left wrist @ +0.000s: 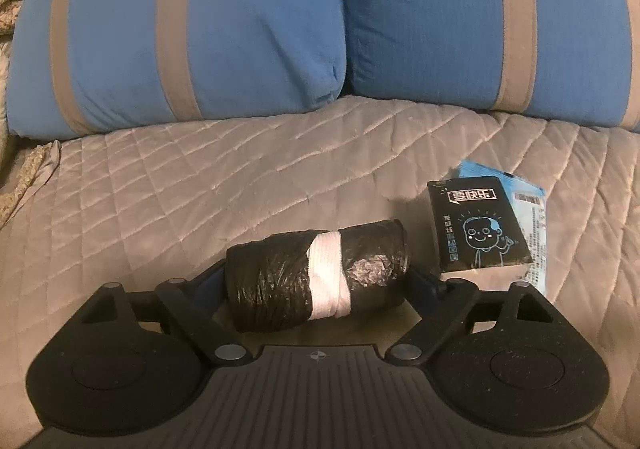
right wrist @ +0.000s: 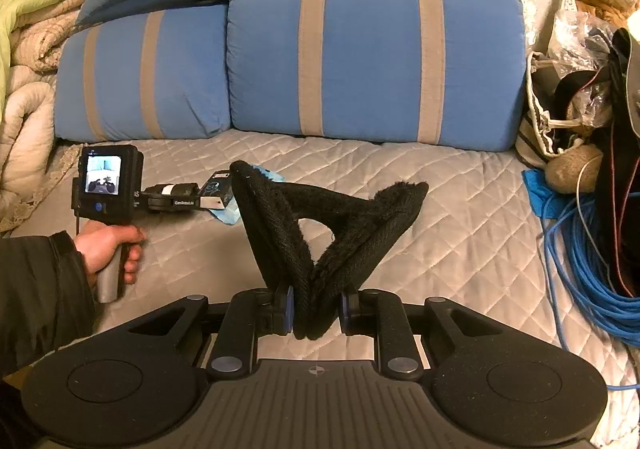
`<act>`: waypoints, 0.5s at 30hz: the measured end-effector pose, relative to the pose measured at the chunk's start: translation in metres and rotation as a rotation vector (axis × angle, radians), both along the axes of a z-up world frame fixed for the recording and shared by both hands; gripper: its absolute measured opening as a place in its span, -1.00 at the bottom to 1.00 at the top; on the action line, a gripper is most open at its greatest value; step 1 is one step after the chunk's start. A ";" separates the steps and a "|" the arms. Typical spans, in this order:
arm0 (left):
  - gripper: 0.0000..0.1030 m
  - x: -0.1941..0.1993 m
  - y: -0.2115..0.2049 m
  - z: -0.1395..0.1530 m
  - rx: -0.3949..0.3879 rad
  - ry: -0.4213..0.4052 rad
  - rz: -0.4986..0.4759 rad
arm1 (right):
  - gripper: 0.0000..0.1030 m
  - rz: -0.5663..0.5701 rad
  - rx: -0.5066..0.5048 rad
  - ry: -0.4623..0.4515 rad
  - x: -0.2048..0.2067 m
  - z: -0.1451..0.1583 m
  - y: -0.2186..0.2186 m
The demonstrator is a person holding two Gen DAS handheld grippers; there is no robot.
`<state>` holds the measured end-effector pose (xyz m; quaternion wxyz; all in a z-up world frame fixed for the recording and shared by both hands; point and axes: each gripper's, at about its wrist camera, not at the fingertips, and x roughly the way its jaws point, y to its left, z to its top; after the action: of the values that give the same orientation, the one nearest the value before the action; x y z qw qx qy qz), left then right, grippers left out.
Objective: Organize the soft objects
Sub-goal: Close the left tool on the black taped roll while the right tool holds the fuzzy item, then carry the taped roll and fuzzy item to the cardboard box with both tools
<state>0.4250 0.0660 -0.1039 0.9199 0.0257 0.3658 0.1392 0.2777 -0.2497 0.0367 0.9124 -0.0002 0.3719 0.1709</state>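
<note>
The left gripper (left wrist: 318, 281) clamps a black plastic-bag roll (left wrist: 316, 275) end to end, at 12 o'clock just ahead. It looks light and crinkly, likely slippery; the white band (left wrist: 326, 275) at its middle offers surer purchase. The right gripper (right wrist: 316, 315) pinches a black fuzzy fabric piece (right wrist: 320, 225), floppy and light. Farther, at 2 o'clock from the roll, a tissue pack (left wrist: 478, 225) lies on the quilt (left wrist: 200, 177); blue pillows (left wrist: 200, 29) sit beyond.

The left wrist camera sits low and close over the quilt (left wrist: 280, 169), facing the two blue cushions (left wrist: 200, 29), which fill its upper frame. The right wrist camera looks from higher and farther back at the same cushions (right wrist: 376, 57) and quilt (right wrist: 460, 209), and takes in the left gripper (right wrist: 180, 195) from behind.
</note>
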 end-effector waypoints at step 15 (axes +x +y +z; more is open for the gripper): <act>0.66 -0.063 -0.007 0.059 -0.056 -0.013 -0.072 | -0.55 0.012 -0.051 0.025 0.003 -0.006 0.009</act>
<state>0.3622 0.0592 -0.0448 0.9269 0.0122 0.3626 0.0959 0.2809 -0.2409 0.0305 0.9064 -0.0234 0.3874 0.1666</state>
